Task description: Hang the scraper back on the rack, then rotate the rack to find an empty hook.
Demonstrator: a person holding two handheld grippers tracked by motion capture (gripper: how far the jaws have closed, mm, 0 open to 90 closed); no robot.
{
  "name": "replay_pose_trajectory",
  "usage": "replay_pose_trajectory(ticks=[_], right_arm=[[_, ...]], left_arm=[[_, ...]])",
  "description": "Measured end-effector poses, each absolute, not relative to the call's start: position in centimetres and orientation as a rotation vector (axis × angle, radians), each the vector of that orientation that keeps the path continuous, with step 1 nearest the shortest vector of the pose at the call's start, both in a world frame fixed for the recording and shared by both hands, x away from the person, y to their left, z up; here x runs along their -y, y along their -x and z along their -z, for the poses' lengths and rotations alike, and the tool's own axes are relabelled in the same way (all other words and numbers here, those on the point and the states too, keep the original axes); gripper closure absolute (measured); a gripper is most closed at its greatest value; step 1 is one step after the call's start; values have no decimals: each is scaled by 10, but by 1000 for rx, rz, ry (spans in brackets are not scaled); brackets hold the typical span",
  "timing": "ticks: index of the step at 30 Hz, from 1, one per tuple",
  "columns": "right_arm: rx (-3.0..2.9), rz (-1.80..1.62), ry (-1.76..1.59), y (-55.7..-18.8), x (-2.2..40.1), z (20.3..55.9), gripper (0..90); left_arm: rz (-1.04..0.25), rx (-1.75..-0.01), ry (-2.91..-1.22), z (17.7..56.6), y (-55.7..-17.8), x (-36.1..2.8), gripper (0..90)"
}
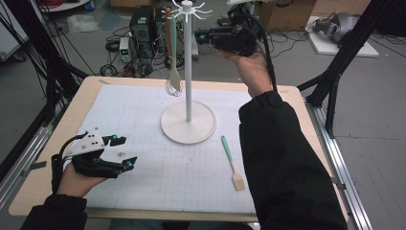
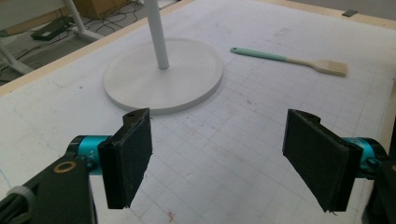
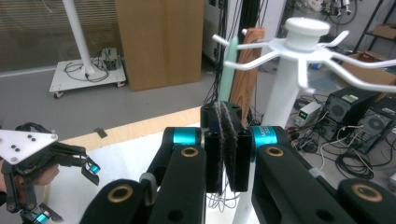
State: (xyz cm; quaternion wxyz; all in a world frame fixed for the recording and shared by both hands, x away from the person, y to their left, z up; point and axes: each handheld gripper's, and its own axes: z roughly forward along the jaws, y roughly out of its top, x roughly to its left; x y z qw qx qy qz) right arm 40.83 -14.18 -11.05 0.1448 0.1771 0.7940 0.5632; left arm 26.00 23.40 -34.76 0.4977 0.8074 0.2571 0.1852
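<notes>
White rack [image 1: 188,72] standing on the bench [image 1: 57,158], near the middle, a bit toward 12 o'clock. Round flat foot, thin pole, hooks [image 3: 261,46] spreading out at the top like spokes.

Hanging from hooks on the 9 o'clock side of the pole: a spoon with a green handle [image 1: 174,52] and, right beside it, a brown wooden handle [image 1: 168,28]. Same two seen close in the right gripper view, green one [image 3: 228,70] and brown one [image 3: 246,65], just behind the claw tips. A wire whisk [image 1: 171,89] dangling low by the spoon's bowl.

Right claw [image 1: 203,36] held high in the air at about 1 o'clock from the rack's foot, level with the hooks, pointing toward them. Pads pressed flat together, nothing pinched between them. Right claw [image 3: 228,140] shown close up too, pads touching, just in front of the hanging handles, not gripping them.

Left claw [image 1: 123,151] low over the bench at about 8 o'clock from the rack's foot. Jaws wide apart, holding nothing. Left claw [image 2: 217,158] showing bare grid mat [image 2: 224,140] between the pads.

Brush [image 1: 232,163] with a green handle lying flat on the mat at about 4 o'clock from the rack's foot, well apart from both claws. Brush [image 2: 292,60] lying past the rack's round foot [image 2: 163,74].
</notes>
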Motion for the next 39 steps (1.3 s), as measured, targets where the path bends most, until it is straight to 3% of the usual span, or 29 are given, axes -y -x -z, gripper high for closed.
replay_pose_trajectory(ticks=[39], right_arm=[[-2251, -1598, -523, -420, 139, 96, 890]], left_arm=[[-439, -617, -1954, 348, -262, -234, 245]])
